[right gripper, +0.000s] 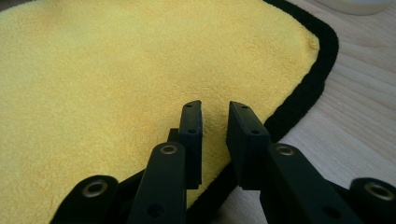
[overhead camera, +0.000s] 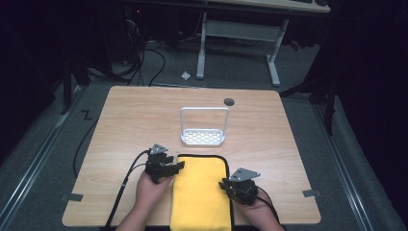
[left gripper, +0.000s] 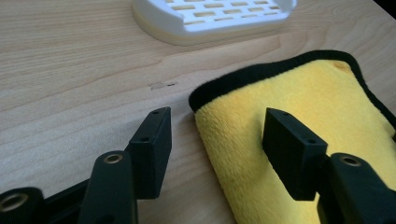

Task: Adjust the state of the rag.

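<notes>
Right gripper (right gripper: pixel 215 140), jaws narrowly parted astride the cloth's (overhead camera: pixel 201 192) right hem, pads apparently not pressing; left gripper (left gripper: pixel 217 149) wide open, empty, straddling the left edge. Cloth's long axis runs toward the rack (overhead camera: pixel 203 137).

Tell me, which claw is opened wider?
The left claw: its jaws stand wide apart over the edge of the yellow fluffy cloth with black trim. The right claw leaves a narrow gap.
</notes>
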